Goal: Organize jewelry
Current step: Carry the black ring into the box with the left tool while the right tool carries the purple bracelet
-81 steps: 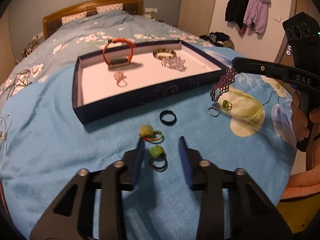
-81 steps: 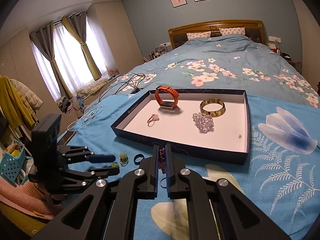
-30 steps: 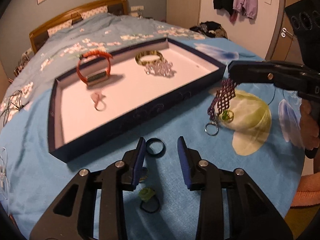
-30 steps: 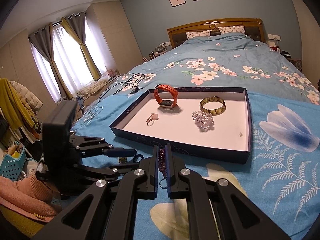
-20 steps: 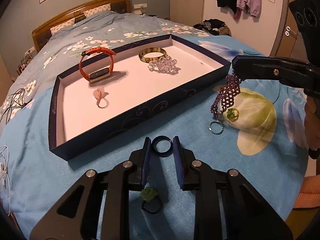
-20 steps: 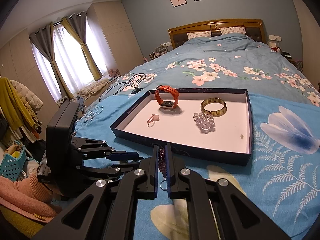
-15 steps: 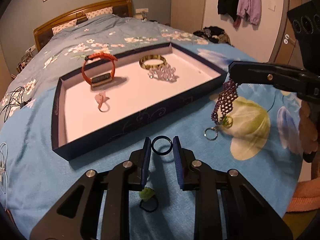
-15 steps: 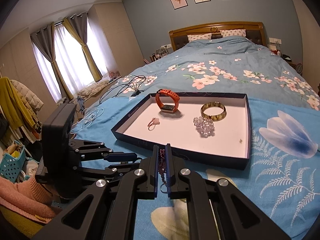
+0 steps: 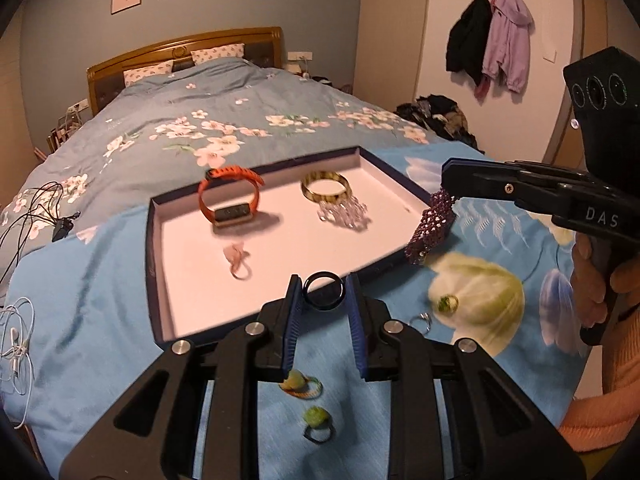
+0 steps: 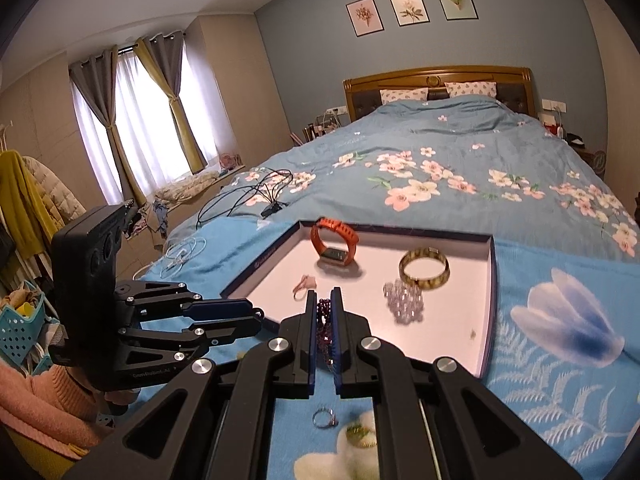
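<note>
My left gripper [image 9: 323, 294] is shut on a black ring [image 9: 323, 291] and holds it up over the near wall of the dark blue tray [image 9: 154, 248]. My right gripper [image 10: 324, 310] is shut on a purple beaded bracelet [image 9: 430, 228] that hangs at the tray's right corner; it also shows in the right wrist view [image 10: 323, 320]. In the tray lie an orange watch [image 9: 230, 200], a green bangle [image 9: 326, 186], a clear bead bracelet [image 9: 343, 212] and a pink ring [image 9: 239, 260].
On the blue cloth lie two green-stone rings [image 9: 299, 384] [image 9: 317, 424] under my left gripper, a silver ring [image 10: 325, 418] and a green ring [image 9: 447, 303] at the right. Cables [image 9: 16, 344] lie at the left. The bed [image 10: 440, 152] is behind the tray.
My left gripper closed on the black ring and lifted it toward the tray. My right gripper raised the purple bracelet, and the silver and green rings stayed on the cloth.
</note>
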Tool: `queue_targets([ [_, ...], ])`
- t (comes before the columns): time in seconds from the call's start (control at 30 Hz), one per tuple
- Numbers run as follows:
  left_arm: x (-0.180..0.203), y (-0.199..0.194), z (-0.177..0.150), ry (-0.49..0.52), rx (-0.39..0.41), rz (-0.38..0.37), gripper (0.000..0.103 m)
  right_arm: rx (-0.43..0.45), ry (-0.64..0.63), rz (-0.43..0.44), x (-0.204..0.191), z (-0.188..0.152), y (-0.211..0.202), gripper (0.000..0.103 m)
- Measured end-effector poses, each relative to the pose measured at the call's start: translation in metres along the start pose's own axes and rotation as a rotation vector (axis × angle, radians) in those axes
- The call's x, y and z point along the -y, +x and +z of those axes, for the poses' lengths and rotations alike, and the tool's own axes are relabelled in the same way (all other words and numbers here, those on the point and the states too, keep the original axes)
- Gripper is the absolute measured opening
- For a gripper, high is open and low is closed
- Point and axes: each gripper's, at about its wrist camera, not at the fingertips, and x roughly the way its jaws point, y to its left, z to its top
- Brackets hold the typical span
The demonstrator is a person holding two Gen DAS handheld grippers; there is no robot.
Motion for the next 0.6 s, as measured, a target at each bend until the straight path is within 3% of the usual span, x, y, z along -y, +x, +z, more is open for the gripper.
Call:
queue_targets([
  [0.6,-0.022,0.019,0.021,-0.036,0.009,0.042,0.023,-0.017,0.03,-0.018,0.026,0.02,0.033,0.005],
])
